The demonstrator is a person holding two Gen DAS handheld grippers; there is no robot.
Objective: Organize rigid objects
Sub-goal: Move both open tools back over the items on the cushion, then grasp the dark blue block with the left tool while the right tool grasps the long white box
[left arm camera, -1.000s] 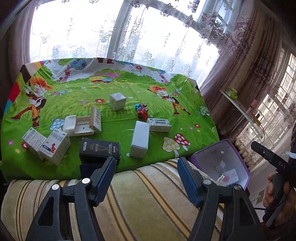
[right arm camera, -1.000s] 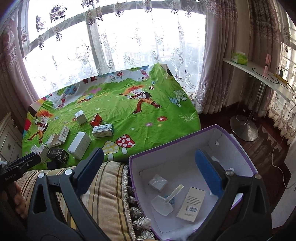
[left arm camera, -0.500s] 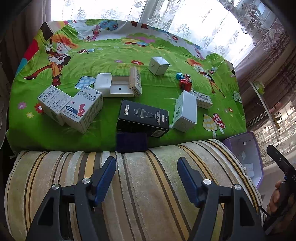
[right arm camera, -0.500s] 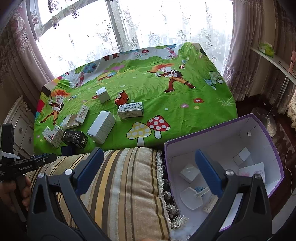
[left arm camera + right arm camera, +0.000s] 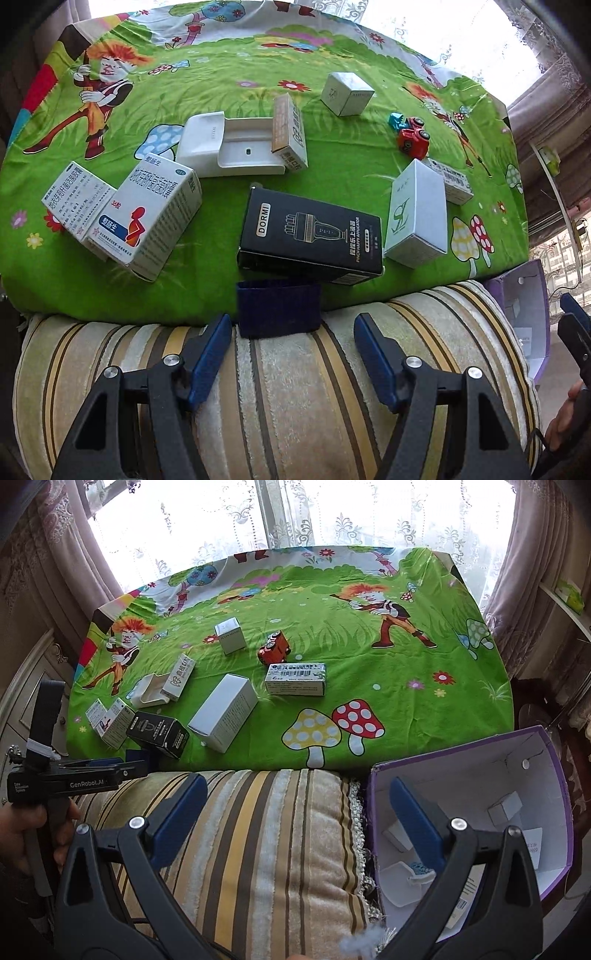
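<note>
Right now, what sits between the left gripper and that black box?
A dark blue box at the bed's edge, partly under the black box, directly ahead of the open left gripper. Below it, only striped cushion. The left wrist view shows this.

**What you cannot make out here**

Behind the black box (image 5: 310,236), a navy piece (image 5: 279,308) shows only its front face; you cannot tell what it is. Right of the black box, the purple bin (image 5: 532,295) is cut by the frame edge. In your right wrist view, the right fingers (image 5: 415,819) cover items inside that purple bin (image 5: 376,812), and their print is too small to read.
</note>
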